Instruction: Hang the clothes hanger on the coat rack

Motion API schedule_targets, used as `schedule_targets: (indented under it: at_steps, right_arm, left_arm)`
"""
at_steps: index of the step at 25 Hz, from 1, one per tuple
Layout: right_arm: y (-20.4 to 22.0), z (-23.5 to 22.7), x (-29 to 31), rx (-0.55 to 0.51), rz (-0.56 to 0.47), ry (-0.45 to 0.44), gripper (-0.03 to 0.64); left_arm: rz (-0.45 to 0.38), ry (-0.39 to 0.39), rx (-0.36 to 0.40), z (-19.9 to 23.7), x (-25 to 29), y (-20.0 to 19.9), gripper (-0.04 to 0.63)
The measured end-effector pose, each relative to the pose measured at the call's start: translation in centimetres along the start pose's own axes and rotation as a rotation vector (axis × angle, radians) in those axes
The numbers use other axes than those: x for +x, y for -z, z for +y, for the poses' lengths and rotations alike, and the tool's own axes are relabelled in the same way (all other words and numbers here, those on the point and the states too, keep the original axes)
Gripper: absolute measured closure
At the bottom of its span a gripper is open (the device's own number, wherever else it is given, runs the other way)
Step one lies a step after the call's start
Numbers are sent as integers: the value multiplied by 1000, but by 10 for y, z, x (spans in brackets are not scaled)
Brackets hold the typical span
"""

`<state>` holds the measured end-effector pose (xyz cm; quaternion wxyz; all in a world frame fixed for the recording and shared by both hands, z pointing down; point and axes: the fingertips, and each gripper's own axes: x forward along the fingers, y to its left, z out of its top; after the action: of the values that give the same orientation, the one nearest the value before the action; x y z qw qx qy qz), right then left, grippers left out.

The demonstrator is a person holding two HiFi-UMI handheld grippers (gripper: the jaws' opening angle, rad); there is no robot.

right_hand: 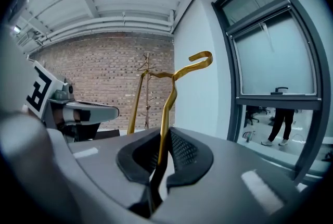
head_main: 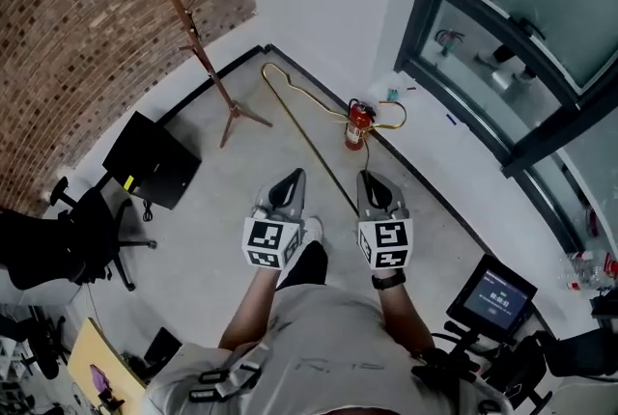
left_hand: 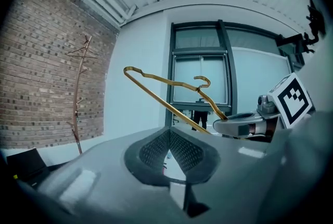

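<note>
In the head view a gold wire clothes hanger (head_main: 309,138) reaches forward over the floor from my right gripper (head_main: 375,181), which is shut on its lower end. The right gripper view shows the hanger (right_hand: 167,113) rising from between the pads (right_hand: 179,150), hook uppermost. My left gripper (head_main: 290,179) is level beside it with its jaws together and nothing in them; its pads (left_hand: 179,151) meet. The wooden coat rack (head_main: 198,46) stands ahead at the left by the brick wall, well beyond the hanger. The same coat rack (left_hand: 78,98) is at the left of the left gripper view.
A red fire extinguisher (head_main: 358,125) stands at the foot of the white wall. A black box (head_main: 153,160) and an office chair (head_main: 87,230) sit at the left. Glazed window frames (head_main: 502,37) run along the right, with a small screen (head_main: 497,292) near my right side.
</note>
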<state>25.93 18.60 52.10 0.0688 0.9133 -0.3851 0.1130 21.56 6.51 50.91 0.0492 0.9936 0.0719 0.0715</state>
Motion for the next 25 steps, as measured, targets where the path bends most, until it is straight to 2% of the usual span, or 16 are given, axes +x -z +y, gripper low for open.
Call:
schedule_targets:
  at_steps: [7,10,17,22,25]
  right_arm:
    - [-48,-42,131,-56,-31,-52,604]
    - [-62,-45,195,-66,-35,-90,604]
    - [-99,-8,318,-116,-84,-240,604]
    - [-89,8,348,-118,-39,-295,604]
    - [-98,19,407,-127,-38,-363,604]
  left_arm:
    - [-57,-49,16,80,114,-37,595]
    - [-69,-77,13,121,148,-46,595]
    - [-98,-243,-5,236,169,-59,595]
    - [-98,-327,-37,265,153,-53,595]
    - [-102,-406,-42,310,167,-56,595]
